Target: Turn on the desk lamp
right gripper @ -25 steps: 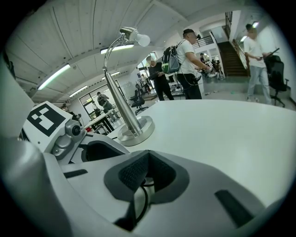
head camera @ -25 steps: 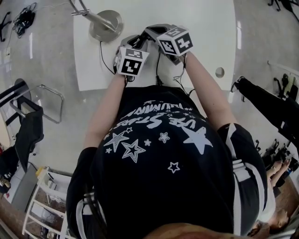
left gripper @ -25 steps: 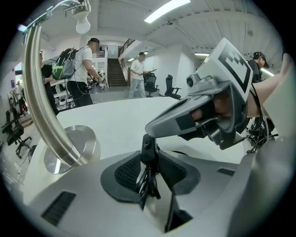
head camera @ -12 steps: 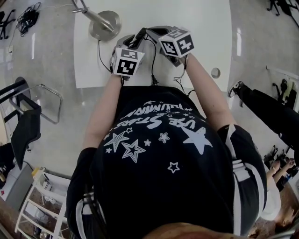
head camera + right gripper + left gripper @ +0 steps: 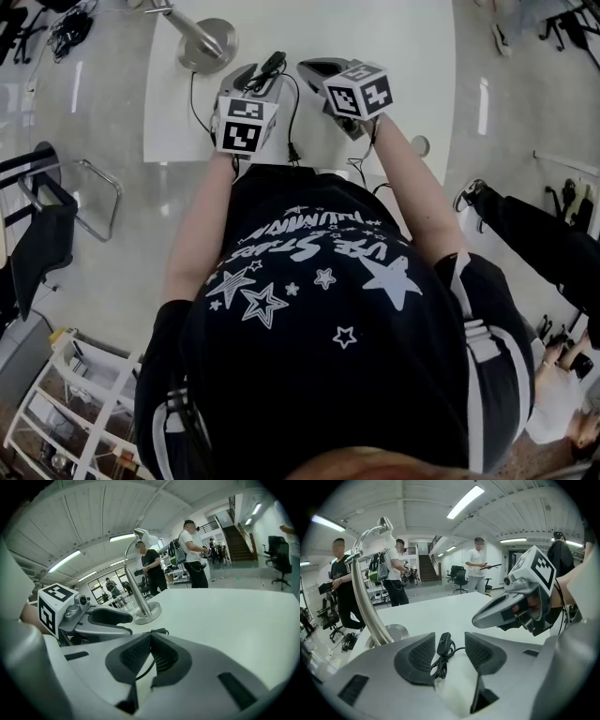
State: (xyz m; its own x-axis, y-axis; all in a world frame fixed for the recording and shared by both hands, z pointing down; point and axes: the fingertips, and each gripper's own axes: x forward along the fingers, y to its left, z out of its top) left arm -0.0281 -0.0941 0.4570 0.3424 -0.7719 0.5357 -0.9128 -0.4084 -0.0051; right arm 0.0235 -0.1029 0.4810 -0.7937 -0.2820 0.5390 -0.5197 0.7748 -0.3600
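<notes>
Only the left gripper view shows the black inline switch [image 5: 444, 644] between the left tool's [image 5: 450, 651] parted ribbed pads [image 5: 421, 656]. The right tool [image 5: 151, 654] is clenched.

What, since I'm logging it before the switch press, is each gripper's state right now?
Left gripper: open, with the inline switch between its jaws, not clamped.
Right gripper: shut, with nothing visibly gripped.

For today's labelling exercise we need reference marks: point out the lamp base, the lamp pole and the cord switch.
lamp base [image 5: 153, 611], right gripper view, bare rim of the disc.
lamp pole [image 5: 365, 602], left gripper view, middle of the stem.
cord switch [image 5: 443, 643], left gripper view, its black body.
</notes>
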